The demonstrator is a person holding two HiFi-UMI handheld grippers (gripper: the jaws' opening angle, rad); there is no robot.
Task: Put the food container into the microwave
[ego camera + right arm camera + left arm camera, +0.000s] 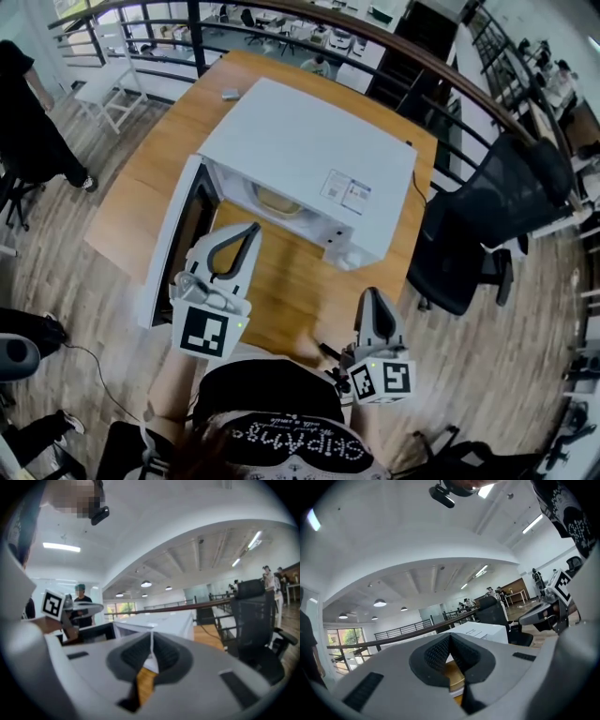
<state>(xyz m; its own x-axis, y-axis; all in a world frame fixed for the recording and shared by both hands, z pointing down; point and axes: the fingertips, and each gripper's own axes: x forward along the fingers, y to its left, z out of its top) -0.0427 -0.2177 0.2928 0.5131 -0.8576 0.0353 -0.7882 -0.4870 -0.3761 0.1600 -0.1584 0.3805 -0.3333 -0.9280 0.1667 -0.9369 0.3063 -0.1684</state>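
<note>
Head view shows the microwave (309,159) standing on the wooden surface (178,131), with its door (173,239) swung fully open to the left. Inside the cavity we see a pale, round, yellowish item that we judge to be the food container (277,200). Only its front portion shows under the roof, so it may instead be the turntable. No container appears elsewhere on the surface or in either gripper. On that reading, placement is complete and the door is not yet shut.

The left hand-held gripper (251,229) is held in front of the open cavity, just beside the door, and points toward the microwave. Left gripper view shows its jaws pressed together at the tips with nothing between them.

The right hand-held gripper (371,294) sits closer to the person's body, short of the microwave's right front corner and over the near edge of the surface. Right gripper view shows its jaws likewise closed tip to tip and empty.
</note>
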